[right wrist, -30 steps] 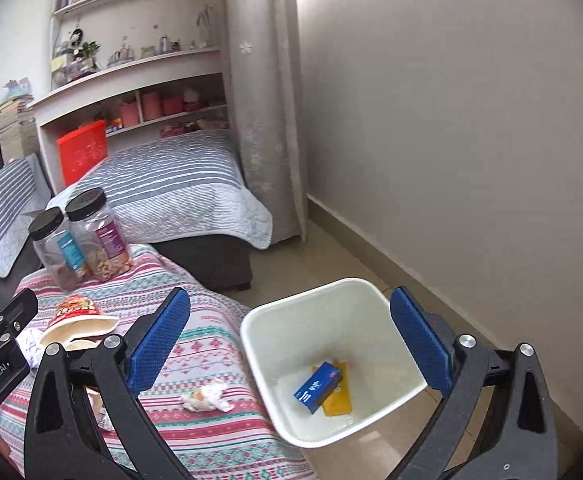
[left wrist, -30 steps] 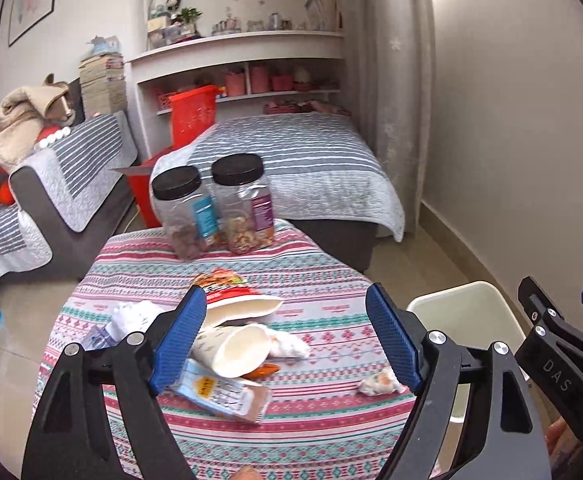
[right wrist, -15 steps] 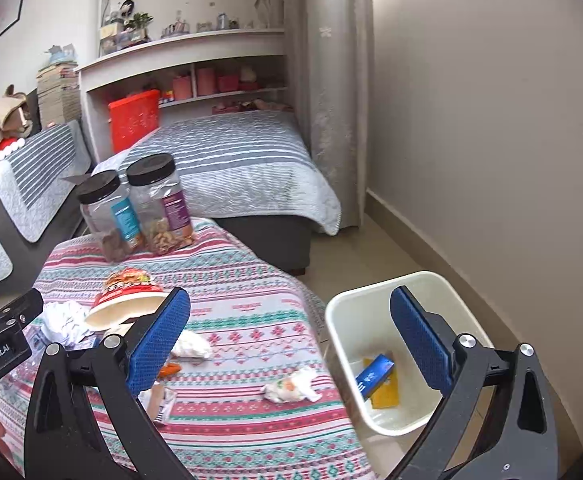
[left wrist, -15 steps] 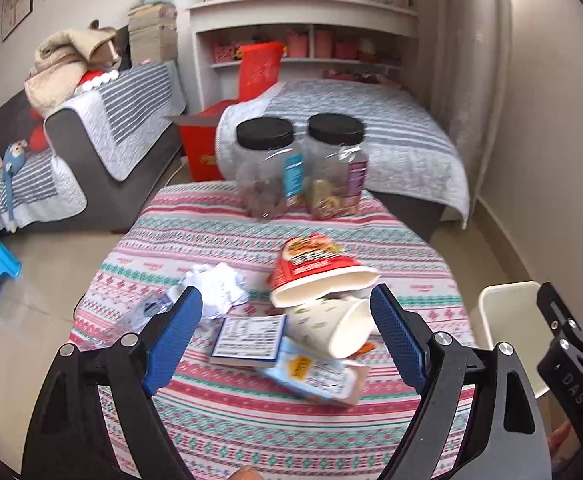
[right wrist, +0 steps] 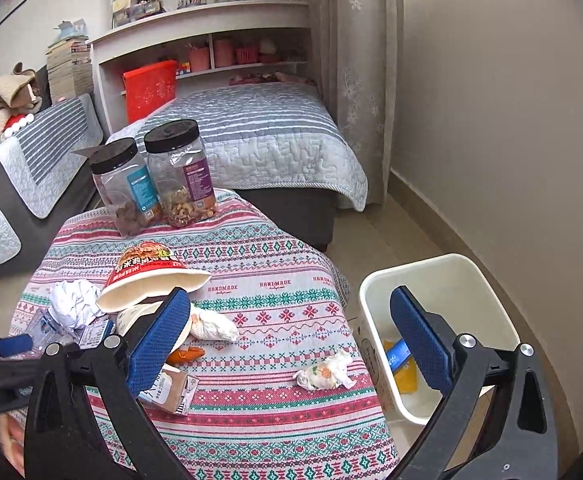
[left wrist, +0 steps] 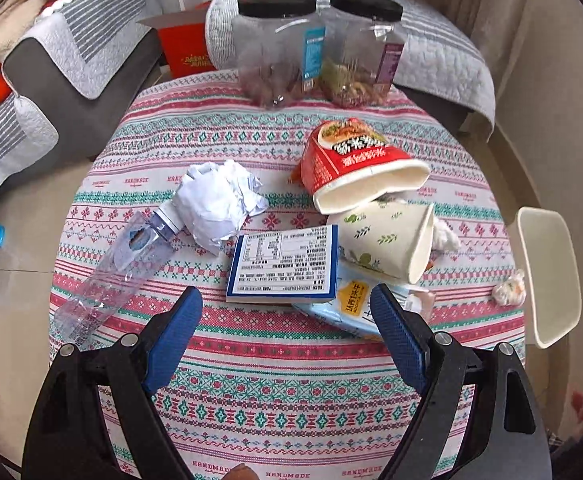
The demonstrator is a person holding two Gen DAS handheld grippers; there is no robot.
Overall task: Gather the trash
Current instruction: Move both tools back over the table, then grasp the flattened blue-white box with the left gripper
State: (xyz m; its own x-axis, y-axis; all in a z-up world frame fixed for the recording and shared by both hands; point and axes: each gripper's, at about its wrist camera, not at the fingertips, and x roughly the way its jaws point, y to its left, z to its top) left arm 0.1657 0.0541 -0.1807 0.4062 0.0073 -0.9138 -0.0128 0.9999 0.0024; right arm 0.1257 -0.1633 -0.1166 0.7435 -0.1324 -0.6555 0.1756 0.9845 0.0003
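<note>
Trash lies on the round table's patterned cloth [left wrist: 283, 384]. There is a clear plastic bottle [left wrist: 115, 272], crumpled white paper [left wrist: 219, 200], a blue-bordered box [left wrist: 285, 264], a tipped red noodle cup [left wrist: 355, 164], a floral paper cup [left wrist: 387, 240] and a light blue wrapper [left wrist: 351, 308]. My left gripper [left wrist: 285, 300] hangs open just above the box's near edge and holds nothing. My right gripper [right wrist: 290, 300] is open and empty above the table's right edge. A small crumpled wrapper [right wrist: 325, 372] lies below it. The white bin [right wrist: 443, 276] stands on the floor to the right.
Two black-lidded snack jars [left wrist: 279, 48] [left wrist: 363, 48] stand at the table's far edge. The bin holds a blue box and a yellow packet [right wrist: 405, 376]. A wadded tissue [right wrist: 211, 326] lies beside the cups. Beyond are a bed [right wrist: 259, 136] and a sofa [left wrist: 71, 60]. A wall runs along the right.
My left gripper has come forward and tipped down over the table, so the trash fills its view. My right gripper has swung left from the bin toward the table edge.
</note>
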